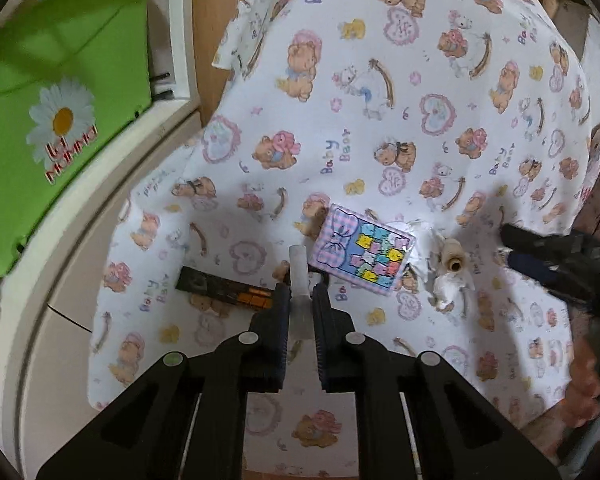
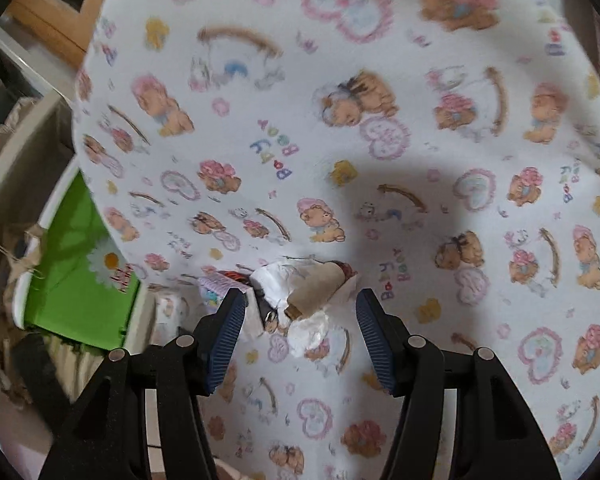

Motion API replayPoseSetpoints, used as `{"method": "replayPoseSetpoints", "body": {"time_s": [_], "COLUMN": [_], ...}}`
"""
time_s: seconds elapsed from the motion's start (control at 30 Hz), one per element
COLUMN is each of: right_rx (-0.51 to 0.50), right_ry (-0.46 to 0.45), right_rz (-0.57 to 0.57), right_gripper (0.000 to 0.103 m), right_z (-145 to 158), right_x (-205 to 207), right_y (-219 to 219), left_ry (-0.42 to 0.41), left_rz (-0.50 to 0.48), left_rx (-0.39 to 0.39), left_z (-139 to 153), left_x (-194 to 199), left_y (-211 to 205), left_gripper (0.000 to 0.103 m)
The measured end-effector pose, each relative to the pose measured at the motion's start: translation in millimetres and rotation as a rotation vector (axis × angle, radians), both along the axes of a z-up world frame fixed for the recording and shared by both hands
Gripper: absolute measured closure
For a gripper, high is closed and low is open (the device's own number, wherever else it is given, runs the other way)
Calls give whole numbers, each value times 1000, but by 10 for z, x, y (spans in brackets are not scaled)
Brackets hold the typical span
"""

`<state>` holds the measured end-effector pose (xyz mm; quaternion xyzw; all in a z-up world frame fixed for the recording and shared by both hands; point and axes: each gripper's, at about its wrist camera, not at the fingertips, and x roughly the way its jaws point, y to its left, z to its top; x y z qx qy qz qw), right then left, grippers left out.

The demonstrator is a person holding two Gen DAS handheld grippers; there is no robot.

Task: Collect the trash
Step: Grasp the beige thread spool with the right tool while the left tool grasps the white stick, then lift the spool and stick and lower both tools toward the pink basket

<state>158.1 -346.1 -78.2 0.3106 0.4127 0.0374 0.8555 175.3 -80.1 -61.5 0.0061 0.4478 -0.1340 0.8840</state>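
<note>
My left gripper (image 1: 301,292) is shut on a pale grey strip (image 1: 299,266) that sticks out past its tips, just above the bear-print cloth (image 1: 340,100). Beside it lie a pink checked packet (image 1: 364,256) and a dark wrapper (image 1: 220,286). A cardboard roll (image 1: 452,258) wrapped in crumpled white tissue (image 1: 448,286) lies further right. My right gripper (image 2: 300,312) stands open low over the cloth. The roll (image 2: 316,286) and tissue (image 2: 308,330) sit just ahead of its tips, untouched. It also enters the left wrist view as the dark right gripper (image 1: 508,248).
A green bin (image 1: 60,80) with a daisy print stands off the table's left edge, inside a white frame (image 1: 112,184); the same green bin (image 2: 72,280) shows at lower left in the right wrist view. The cloth (image 2: 380,80) covers the whole tabletop.
</note>
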Motion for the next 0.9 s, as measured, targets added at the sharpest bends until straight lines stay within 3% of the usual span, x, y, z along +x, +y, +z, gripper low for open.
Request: {"method": "replayPoseSetpoints", "body": {"time_s": [0.1,0.17,0.27,0.33,0.53,0.6,0.77,0.9], "right_rx": [-36,-47,-12,11,15,13,56,-24], "right_ry": [25,47,74,87,133,131,110,61], "right_rz": [34,38,4,-19,-22,-31,-20,-3], "right_gripper": [47,49,60,60,65,76,77,77], "right_z": [-92,-163,-273,-335,-513,-508,-416,-236], "right_x": [178,277,390,448,539,507,369,220], "right_y": [185,248,232,176,218,200,55,28], "left_ry": [1,-35,-83,-119,-103,-85,-71,-66], "left_rz": [6,11,17,-2,-30,-20,-2,22], "left_rx": [4,50,108,163,155,143,116,85], "left_z": [-8,20,61,84,56,23,21,47], "left_x": [3,-3,-27,-79,-102,-73,-36,-17], "left_y": [44,36,-16,-62,-69,-37,65,185], "left_gripper": [92,92,92,92,92,92,92,92]}}
